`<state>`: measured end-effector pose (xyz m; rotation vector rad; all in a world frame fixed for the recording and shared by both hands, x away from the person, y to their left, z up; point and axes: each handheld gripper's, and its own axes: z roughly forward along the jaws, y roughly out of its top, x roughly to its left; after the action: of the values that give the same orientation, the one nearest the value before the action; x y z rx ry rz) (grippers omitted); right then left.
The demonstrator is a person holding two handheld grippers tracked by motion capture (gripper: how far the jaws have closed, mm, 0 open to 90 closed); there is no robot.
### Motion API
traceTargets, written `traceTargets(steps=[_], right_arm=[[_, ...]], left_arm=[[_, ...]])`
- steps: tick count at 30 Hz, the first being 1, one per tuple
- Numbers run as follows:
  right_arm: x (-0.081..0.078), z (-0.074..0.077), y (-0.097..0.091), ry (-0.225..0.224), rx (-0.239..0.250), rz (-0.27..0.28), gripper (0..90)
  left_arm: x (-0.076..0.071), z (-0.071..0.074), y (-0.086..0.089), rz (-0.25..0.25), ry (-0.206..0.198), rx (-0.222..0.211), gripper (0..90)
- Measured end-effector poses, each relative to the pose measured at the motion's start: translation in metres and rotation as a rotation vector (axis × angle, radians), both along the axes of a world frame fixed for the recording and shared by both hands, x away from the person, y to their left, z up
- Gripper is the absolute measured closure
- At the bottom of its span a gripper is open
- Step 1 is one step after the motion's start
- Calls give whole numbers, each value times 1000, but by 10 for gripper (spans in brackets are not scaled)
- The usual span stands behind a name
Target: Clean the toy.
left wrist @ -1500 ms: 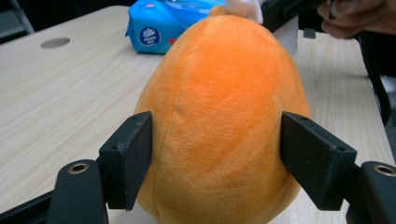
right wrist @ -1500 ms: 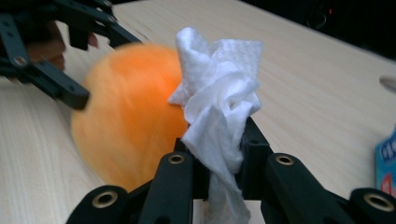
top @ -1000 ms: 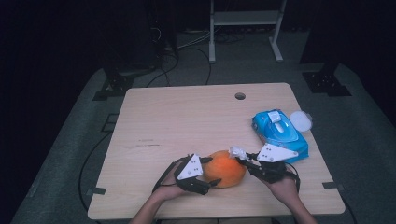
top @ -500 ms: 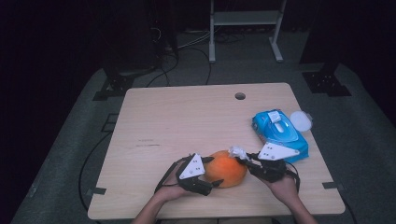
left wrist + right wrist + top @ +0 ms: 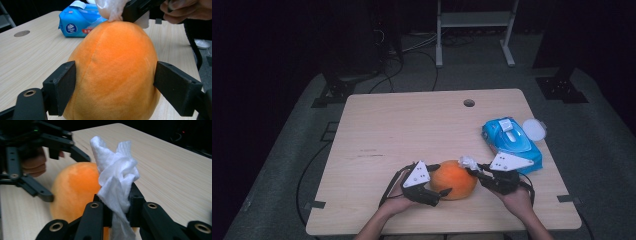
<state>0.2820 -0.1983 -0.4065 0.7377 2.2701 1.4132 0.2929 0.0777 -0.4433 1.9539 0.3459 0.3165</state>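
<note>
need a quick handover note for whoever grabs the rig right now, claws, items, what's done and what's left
Left claw: its jaws have just been opening and now flank the orange plush fruit; a gap shows at the right pad, so it is no longer clamped.
Right claw: shut on a bunched white wipe, which touches the top of the fruit.
Things: the fruit sits on the table near the front edge, between both claws. The blue wipe pack lies to its right, lid open.
Done: wipe pulled out and brought to the fruit.
Left: probably finish wiping the fruit, then put the wipe down.
</note>
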Motion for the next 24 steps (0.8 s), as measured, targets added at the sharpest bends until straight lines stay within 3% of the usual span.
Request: traceTargets(steps=[5, 12, 17, 24], right_arm=[[1, 0, -2, 20, 3, 13, 741], [-4, 14, -4, 19, -24, 70, 519], [-7, 21, -2, 13, -10, 93, 501], [-10, 23, 11, 2, -39, 126, 411]], left_arm=[[0, -1, 1, -5, -4, -5, 210], [0, -1, 1, -5, 4, -10, 206], [0, 0, -1, -3, 0, -8, 204], [0, 0, -1, -8, -4, -5, 203]])
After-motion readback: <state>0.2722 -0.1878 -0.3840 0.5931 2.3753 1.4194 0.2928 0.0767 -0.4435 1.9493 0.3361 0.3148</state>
